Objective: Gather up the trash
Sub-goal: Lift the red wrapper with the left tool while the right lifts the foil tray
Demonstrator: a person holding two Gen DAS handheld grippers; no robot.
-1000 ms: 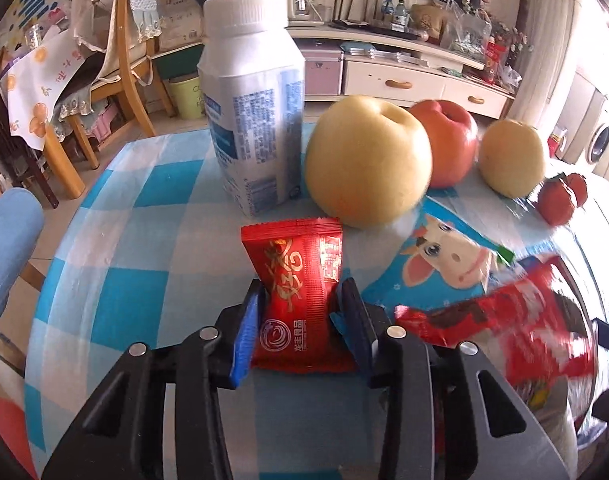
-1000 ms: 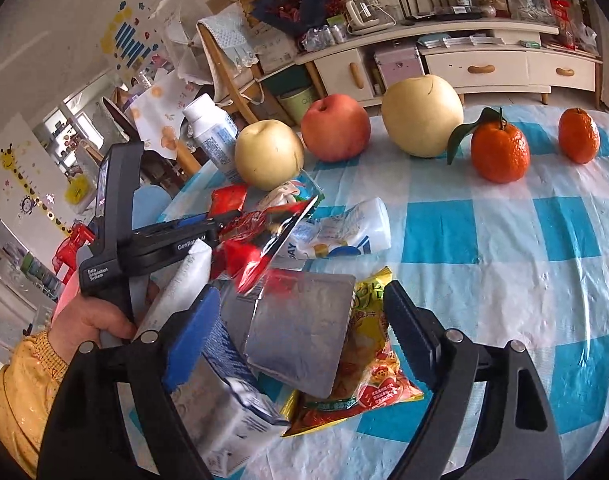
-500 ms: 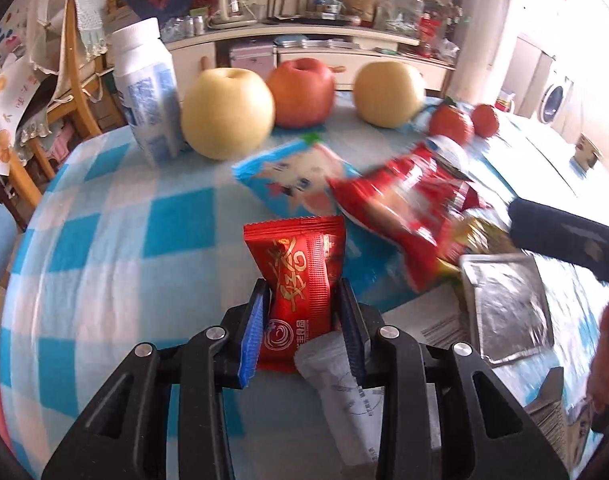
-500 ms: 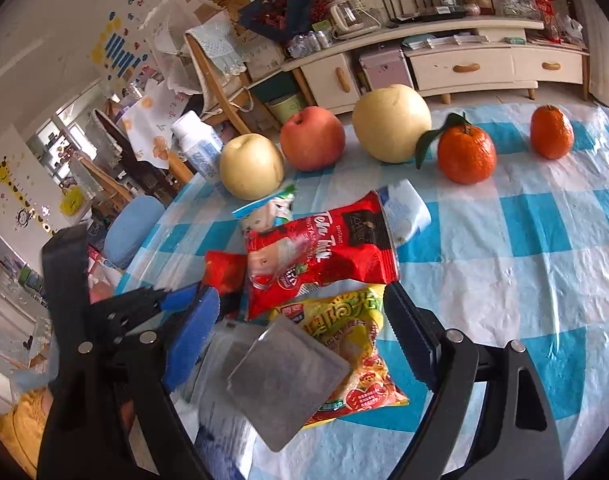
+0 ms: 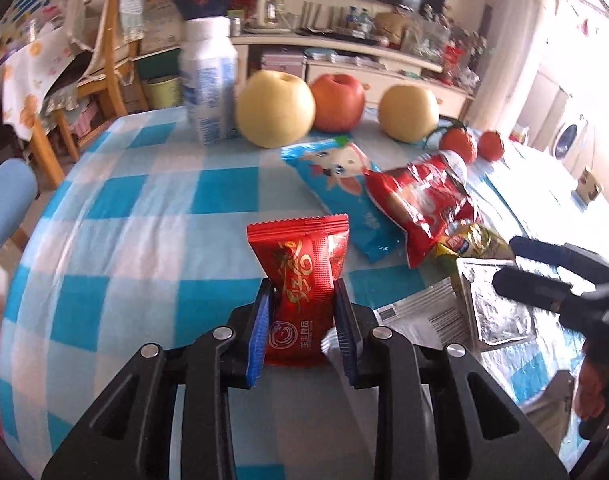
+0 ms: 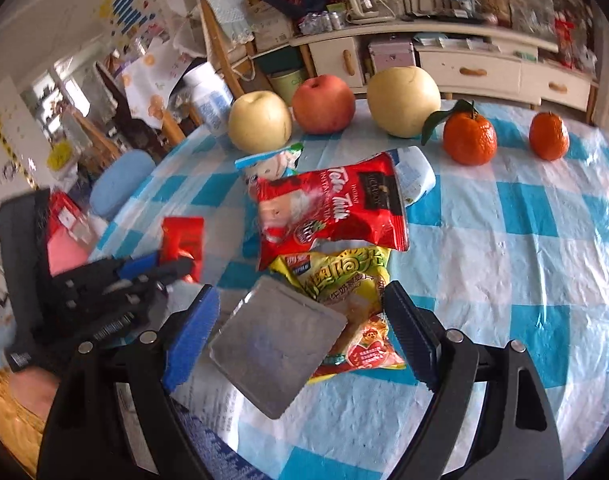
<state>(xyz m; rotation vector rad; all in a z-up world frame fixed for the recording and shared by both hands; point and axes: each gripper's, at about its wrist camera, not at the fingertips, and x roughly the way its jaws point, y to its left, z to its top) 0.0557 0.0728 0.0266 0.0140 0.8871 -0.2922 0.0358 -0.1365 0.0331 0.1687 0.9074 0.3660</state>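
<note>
Bright daylight throughout, pouring in from the far right of the left wrist view, where the doorway area [image 5: 560,92] burns out to white. Soft glare across the plastic cover of the bench [image 6: 524,264] and on the silver foil carton [image 6: 276,352]. Only faint shadows under the fruit. Strong fisheye bending at the edges, with dark vignetted corners. Motion blur on the white bottle [image 5: 208,80] and on the left tool [image 6: 172,270] seen from the right wrist camera; centre fairly sharp.
</note>
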